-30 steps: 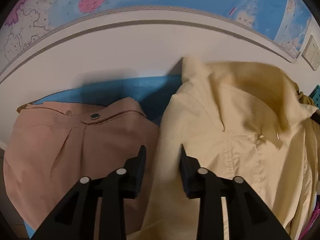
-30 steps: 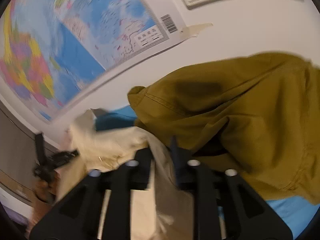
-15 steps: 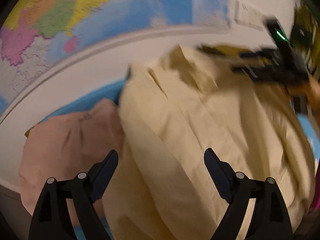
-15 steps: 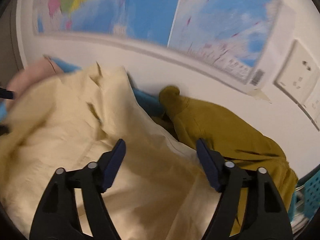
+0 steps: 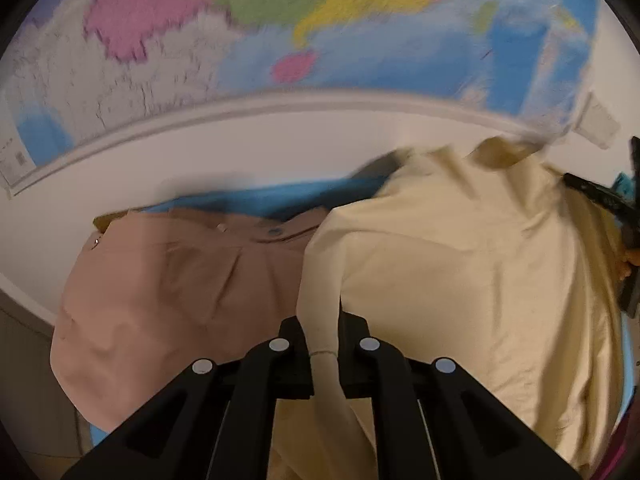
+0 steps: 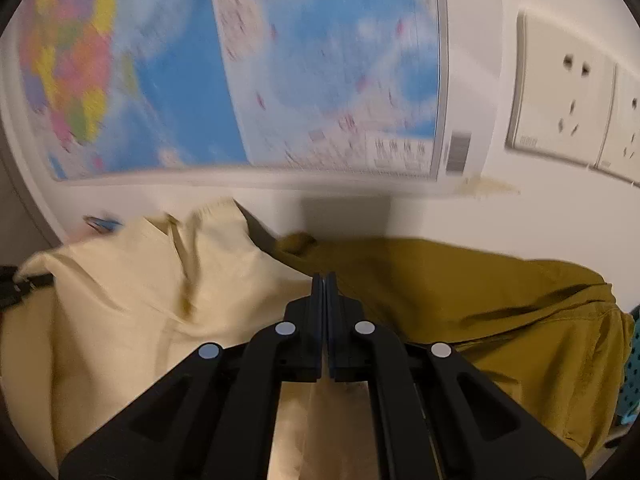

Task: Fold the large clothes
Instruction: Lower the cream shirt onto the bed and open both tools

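Left wrist — tongs [image 5: 323, 334] pinch cream shirt [image 5: 472, 280] edge (bunched) | pink garment [image 5: 180, 288] beside

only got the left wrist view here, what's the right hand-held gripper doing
observer: the right hand-held gripper has just been closing. Its pads now meet, and cream shirt cloth shows beneath them; whether it is pinched I cannot tell.
operator: anything past the shirt on that side
observer: an olive garment lies spread against the shirt's right edge, below the wall sockets.
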{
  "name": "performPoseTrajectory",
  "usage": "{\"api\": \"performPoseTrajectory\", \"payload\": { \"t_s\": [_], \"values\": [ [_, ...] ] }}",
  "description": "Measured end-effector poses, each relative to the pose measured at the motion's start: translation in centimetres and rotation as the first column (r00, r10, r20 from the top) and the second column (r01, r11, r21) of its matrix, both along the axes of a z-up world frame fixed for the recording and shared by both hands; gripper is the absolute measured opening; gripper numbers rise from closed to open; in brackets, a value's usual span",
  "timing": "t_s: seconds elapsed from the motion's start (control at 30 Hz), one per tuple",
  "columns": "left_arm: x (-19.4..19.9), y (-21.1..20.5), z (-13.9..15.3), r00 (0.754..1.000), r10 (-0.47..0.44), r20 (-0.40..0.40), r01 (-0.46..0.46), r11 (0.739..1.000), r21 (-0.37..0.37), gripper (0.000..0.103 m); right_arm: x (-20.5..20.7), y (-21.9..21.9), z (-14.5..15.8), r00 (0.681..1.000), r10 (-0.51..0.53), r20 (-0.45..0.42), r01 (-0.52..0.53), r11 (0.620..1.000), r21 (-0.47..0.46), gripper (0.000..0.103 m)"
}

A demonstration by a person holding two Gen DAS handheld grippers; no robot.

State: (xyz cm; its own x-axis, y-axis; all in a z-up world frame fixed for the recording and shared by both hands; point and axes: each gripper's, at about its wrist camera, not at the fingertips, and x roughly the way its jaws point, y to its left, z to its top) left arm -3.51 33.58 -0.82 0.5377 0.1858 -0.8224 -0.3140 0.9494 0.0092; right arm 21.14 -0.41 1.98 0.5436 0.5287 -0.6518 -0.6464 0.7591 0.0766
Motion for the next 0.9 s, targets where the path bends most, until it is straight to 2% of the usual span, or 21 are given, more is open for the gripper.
{"api": "performPoseTrajectory", "payload": {
  "t_s": [0.07,0.1,0.13,0.17,0.23,0.3,0.37,0.47,0.6,0.77,0.83,0.87,0.9],
  "values": [
    [1.1,0.7,-2.7,0.995,0.057,-0.084,-0.052,0.996,0.068,0.040,-0.2,-0.6,-0.5,0.999,-0.037,0.002,0.037,0.999,-0.003,0.024],
    [1.1,1.0,-3.3,0.991,0.078,-0.108,-0.068,0.993,0.100,0.054,-0.6,-1.4,-0.2,0.999,-0.045,0.004,0.045,0.999,0.019,0.039],
    [1.1,1.1,-4.0,0.990,0.082,-0.113,-0.069,0.991,0.115,0.055,-1.5,-2.7,0.2,0.999,-0.041,0.016,0.040,0.998,0.042,0.046],
    [0.9,1.2,-4.2,0.992,0.078,-0.102,-0.067,0.992,0.109,0.055,-2.6,-4.2,0.7,0.999,-0.025,0.033,0.023,0.998,0.054,0.048],
    [-0.3,1.4,-3.5,0.995,0.076,-0.062,-0.070,0.993,0.094,0.060,-5.0,-7.3,1.4,0.999,-0.002,0.044,-0.001,0.998,0.069,0.072],
    [-1.9,0.8,-2.3,0.998,0.062,-0.015,-0.061,0.993,0.103,0.061,-7.4,-10.6,1.1,0.999,0.039,0.022,-0.040,0.997,0.067,0.075],
    [-3.3,-0.2,-1.4,0.999,0.031,0.020,-0.033,0.994,0.105,0.066,-10.8,-15.0,-0.6,0.997,0.062,-0.040,-0.059,0.995,0.083,0.084],
    [-5.2,-2.2,-0.3,0.998,-0.023,0.065,0.015,0.993,0.118,0.070,-15.1,-18.8,-4.1,0.987,0.073,-0.142,-0.065,0.996,0.066,0.084],
    [-6.8,-4.7,0.6,0.993,-0.063,0.095,0.053,0.993,0.109,0.071,-19.5,-20.7,-7.6,0.971,0.038,-0.236,-0.020,0.997,0.078,0.084],
    [-8.3,-6.4,0.6,0.987,-0.104,0.123,0.094,0.992,0.079,0.072,-22.5,-21.7,-10.3,0.953,0.033,-0.301,0.010,0.990,0.141,0.072],
    [-8.7,-7.2,0.2,0.986,-0.121,0.117,0.113,0.991,0.066,0.072,-22.5,-22.1,-10.6,0.943,0.057,-0.329,0.000,0.985,0.170,0.056],
    [-8.9,-7.4,-0.1,0.986,-0.124,0.114,0.117,0.991,0.070,0.072,-22.7,-22.0,-10.9,0.938,0.061,-0.342,0.002,0.983,0.181,0.051],
    [-9.0,-7.7,-0.3,0.986,-0.127,0.110,0.119,0.990,0.075,0.072,-23.0,-22.2,-10.9,0.939,0.063,-0.339,0.000,0.983,0.183,0.041]
  ]
}}
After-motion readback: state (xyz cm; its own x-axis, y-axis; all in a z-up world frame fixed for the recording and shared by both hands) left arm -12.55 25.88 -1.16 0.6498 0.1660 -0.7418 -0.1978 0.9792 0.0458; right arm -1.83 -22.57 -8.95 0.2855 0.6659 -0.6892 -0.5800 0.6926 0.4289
